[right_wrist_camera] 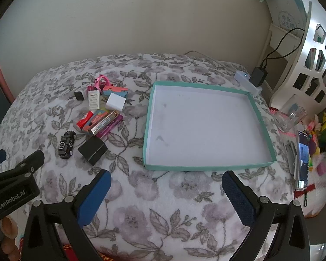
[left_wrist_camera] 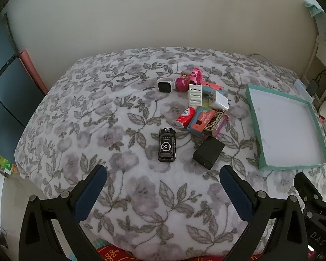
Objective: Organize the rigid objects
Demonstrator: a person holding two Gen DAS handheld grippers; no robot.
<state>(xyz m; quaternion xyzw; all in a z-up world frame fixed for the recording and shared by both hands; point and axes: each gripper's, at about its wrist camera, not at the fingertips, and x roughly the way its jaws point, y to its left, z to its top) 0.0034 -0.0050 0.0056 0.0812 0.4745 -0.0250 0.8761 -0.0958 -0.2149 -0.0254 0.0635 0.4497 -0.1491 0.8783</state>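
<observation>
Risk: both grippers, left (left_wrist_camera: 163,175) and right (right_wrist_camera: 166,179), spread and empty; toy car (left_wrist_camera: 167,145) at twelve o'clock may roll off the soft blanket (left_wrist_camera: 123,195) when pinched.

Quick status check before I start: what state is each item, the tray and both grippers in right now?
Left gripper: open, holds nothing.
Right gripper: open, holds nothing.
Teal tray: nothing in it.
Toy car: upright, apart from the pile.
Black charger: lying flat on the blanket.
White charger: atop the pile, prongs showing.
Red tube: on its side.
</observation>
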